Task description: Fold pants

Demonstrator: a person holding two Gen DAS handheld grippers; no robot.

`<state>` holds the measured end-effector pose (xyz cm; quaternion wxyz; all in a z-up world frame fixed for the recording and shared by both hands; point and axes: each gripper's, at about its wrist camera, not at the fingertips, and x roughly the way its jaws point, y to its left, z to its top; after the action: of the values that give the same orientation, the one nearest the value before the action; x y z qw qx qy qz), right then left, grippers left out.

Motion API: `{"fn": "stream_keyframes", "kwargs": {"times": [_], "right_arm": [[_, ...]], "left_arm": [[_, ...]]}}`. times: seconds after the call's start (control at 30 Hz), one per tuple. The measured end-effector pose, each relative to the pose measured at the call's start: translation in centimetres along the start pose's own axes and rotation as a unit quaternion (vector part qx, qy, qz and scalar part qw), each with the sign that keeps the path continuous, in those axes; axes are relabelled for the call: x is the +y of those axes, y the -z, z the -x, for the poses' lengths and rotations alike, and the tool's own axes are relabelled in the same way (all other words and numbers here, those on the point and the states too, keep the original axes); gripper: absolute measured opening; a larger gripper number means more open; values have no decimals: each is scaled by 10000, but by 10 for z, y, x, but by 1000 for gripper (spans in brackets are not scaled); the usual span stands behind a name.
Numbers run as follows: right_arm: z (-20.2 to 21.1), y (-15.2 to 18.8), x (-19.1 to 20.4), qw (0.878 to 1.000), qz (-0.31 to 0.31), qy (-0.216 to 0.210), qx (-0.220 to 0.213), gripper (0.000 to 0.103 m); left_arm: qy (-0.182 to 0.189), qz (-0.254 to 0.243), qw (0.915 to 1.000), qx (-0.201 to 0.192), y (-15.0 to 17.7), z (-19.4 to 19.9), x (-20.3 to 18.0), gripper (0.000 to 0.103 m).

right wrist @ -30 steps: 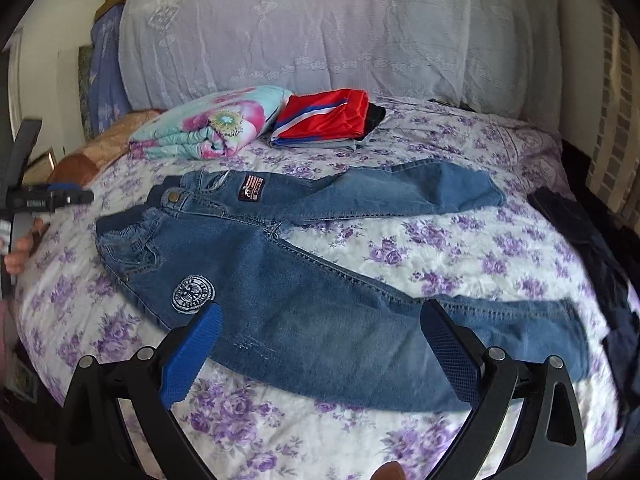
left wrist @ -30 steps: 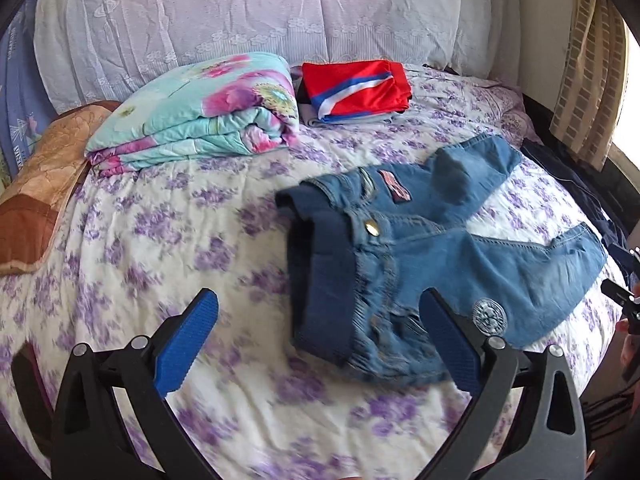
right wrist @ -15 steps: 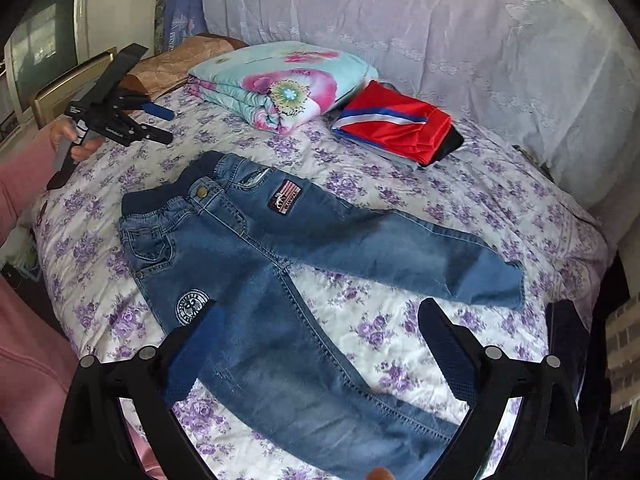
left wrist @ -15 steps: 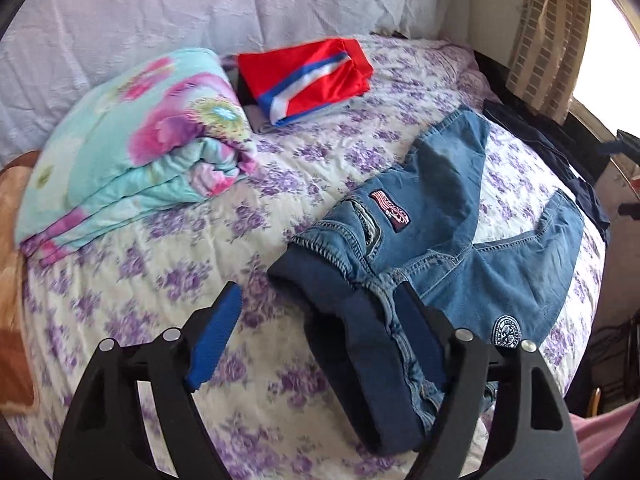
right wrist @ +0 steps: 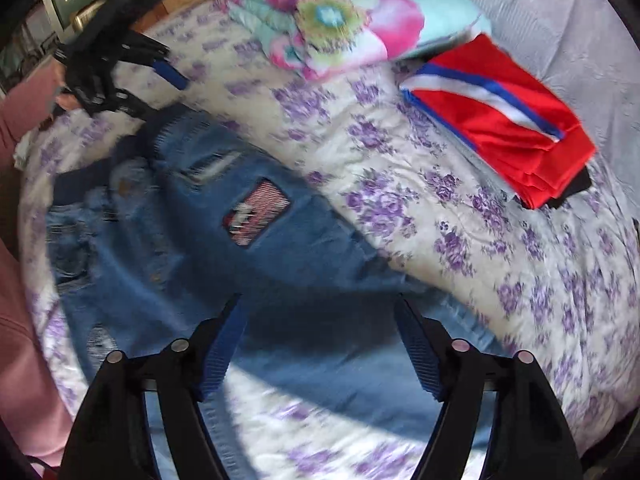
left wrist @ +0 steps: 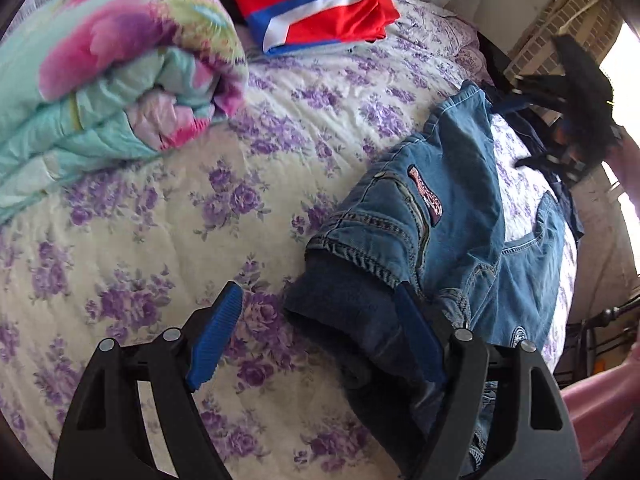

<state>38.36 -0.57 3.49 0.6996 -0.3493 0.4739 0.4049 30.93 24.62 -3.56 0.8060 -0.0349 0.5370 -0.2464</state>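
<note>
Blue denim pants (left wrist: pixel 444 224) with a dark navy waistband (left wrist: pixel 344 308) lie spread on the floral bed. My left gripper (left wrist: pixel 320 316) is open, low over the far corner of the waistband, its right finger (left wrist: pixel 416 340) over the band. In the right wrist view the pants (right wrist: pixel 168 248) show a red patch (right wrist: pixel 256 212). My right gripper (right wrist: pixel 320 328) is open, low over the upper leg. The view is blurred. The left gripper also shows there (right wrist: pixel 132 68), and the right gripper shows in the left wrist view (left wrist: pixel 568 108).
A folded floral quilt (left wrist: pixel 100 64) lies at the back left. A folded red, white and blue garment (left wrist: pixel 312 4) lies beyond it on the bedspread (left wrist: pixel 160 208). Dark clothing (left wrist: pixel 560 184) lies at the bed's right edge. A curtain (left wrist: pixel 560 12) hangs behind.
Both grippers have moved in and down toward the pants: the left to the waistband's far corner, the right from the hem side up over the upper leg. Both stay open.
</note>
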Motion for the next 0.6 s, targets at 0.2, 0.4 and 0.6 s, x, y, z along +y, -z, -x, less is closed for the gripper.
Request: {"fn": "stream_keyframes", "kwargs": {"times": [0.2, 0.4, 0.6], "right_arm": [[-55, -17, -47, 9981, 160, -28, 602, 70], [-86, -13, -78, 9939, 196, -161, 1072, 72], [-109, 5, -73, 9863, 187, -646, 1509, 71]], "left_arm": [[681, 75, 9972, 309, -5, -22, 13, 76], [813, -45, 9954, 508, -13, -22, 20, 76], [1406, 97, 9859, 902, -12, -39, 26, 85]]}}
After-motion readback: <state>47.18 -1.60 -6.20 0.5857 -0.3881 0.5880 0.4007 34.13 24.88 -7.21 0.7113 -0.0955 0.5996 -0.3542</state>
